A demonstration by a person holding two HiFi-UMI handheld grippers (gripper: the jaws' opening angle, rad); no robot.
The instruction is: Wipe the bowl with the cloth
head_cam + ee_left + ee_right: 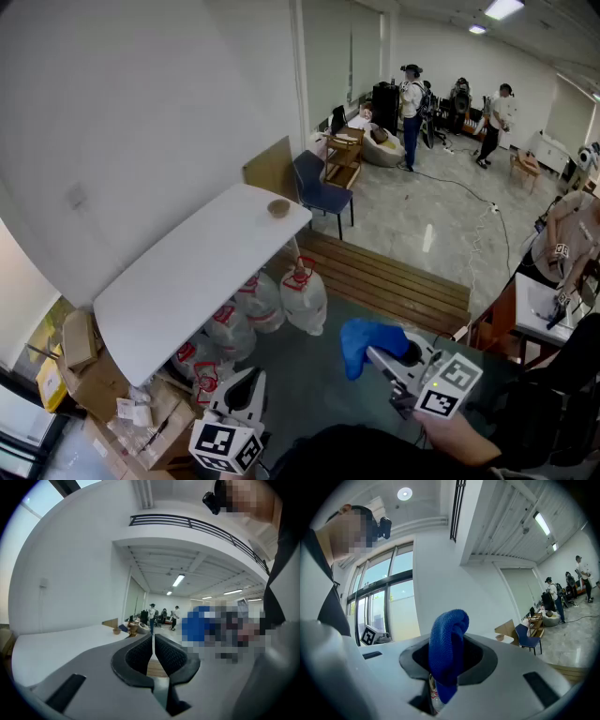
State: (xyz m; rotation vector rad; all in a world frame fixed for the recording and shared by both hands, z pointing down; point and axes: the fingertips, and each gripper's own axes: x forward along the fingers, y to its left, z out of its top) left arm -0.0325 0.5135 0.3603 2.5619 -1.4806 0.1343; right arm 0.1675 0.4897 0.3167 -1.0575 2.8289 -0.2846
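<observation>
Head view: a long white table (pixel 187 272) stands by the wall. The bowl (pixel 278 208) sits on it at the far end, close to the corner and near the end edge. The wide white top runs from the bowl toward the near end. White bags (pixel 286 298) sit on the floor under the table's long edge. A wood bench (pixel 394 277) lies just past the bags, and a blue chair (pixel 321 192) stands by the far end of the table. Boxes (pixel 89 352) crowd the near end. Past the chair the gray floor goes on to some people far off. Both tools are low in the picture, off the table and well apart from the bowl. The left gripper (pixel 246 386) points toward the table. The right gripper (pixel 378 354) holds the cloth (pixel 367 337), a blue lump that sticks out from its tip.

Left gripper view: the left gripper (pixel 153 641) has its jaws pressed together with nothing in them. Beyond them the table (pixel 61 644) runs away, and the bowl (pixel 116 631) is small at its far end.

Right gripper view: the right gripper (pixel 449 663) is closed tight on the cloth (pixel 447 641). The cloth bulges up above the jaws and hangs down below them. To the right, far off, the bowl (pixel 500 638) sits by the table corner, with the chair (pixel 527 639) just past it. Tall windows (pixel 379 602) are at the left.
</observation>
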